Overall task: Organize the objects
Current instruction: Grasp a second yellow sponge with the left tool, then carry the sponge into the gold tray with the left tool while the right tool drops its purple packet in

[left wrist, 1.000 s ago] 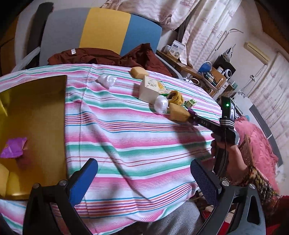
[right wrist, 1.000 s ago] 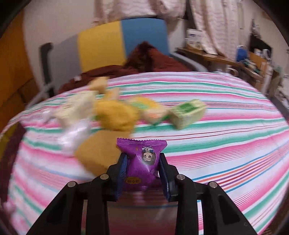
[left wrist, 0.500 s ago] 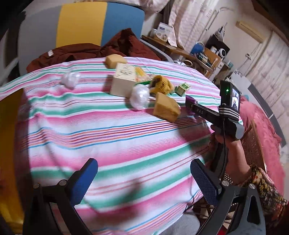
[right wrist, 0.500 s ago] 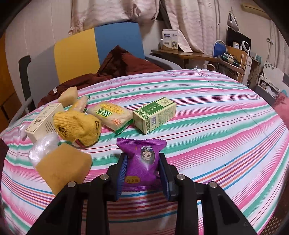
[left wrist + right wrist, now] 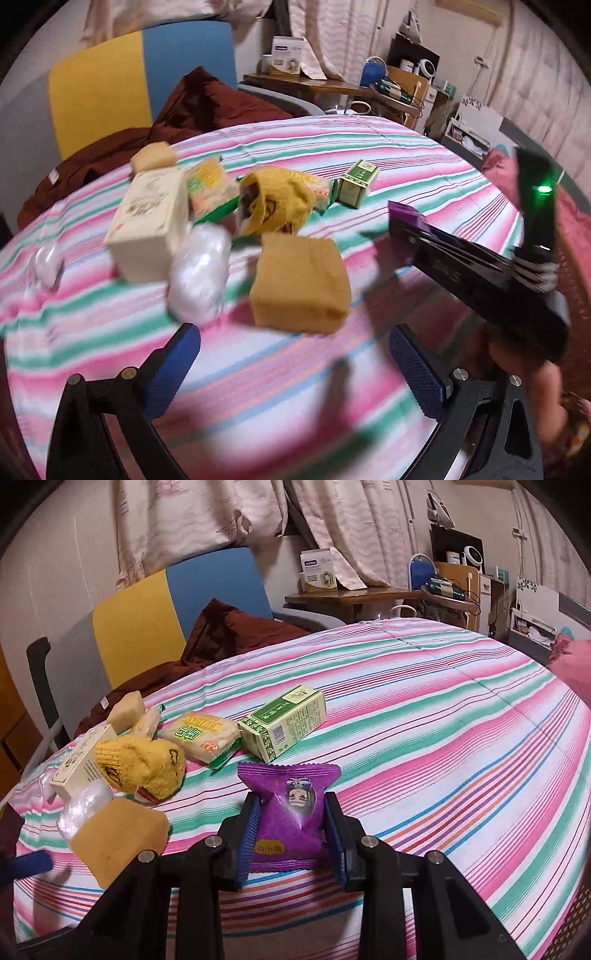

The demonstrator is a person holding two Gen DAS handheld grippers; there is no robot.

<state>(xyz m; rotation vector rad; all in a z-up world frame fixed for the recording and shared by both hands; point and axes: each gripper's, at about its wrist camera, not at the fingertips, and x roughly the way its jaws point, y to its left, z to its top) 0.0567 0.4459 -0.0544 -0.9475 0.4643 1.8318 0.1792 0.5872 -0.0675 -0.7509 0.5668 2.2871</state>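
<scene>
My right gripper (image 5: 291, 830) is shut on a purple snack packet (image 5: 290, 808) with a cartoon face, held just above the striped tablecloth (image 5: 443, 738). In the blurred left wrist view that gripper reaches in from the right with the purple snack packet (image 5: 404, 216) at its tip. My left gripper (image 5: 295, 362) is open and bare, hovering just in front of a tan sponge block (image 5: 299, 284). Behind the block lie a yellow knitted glove (image 5: 273, 199), a cream box (image 5: 147, 221), a clear plastic wad (image 5: 199, 273), a green box (image 5: 357, 182) and a noodle pack (image 5: 203, 738).
A chair with grey, yellow and blue panels (image 5: 155, 605) stands behind the table, with dark red cloth (image 5: 229, 627) draped on it. A cluttered wooden side table (image 5: 369, 594) and shelves stand at the back right. The table edge drops off at the right.
My left gripper swung right, away from the yellow tray and toward the pile; the tan block now sits close ahead. My right gripper shifted a little, still gripping the purple packet.
</scene>
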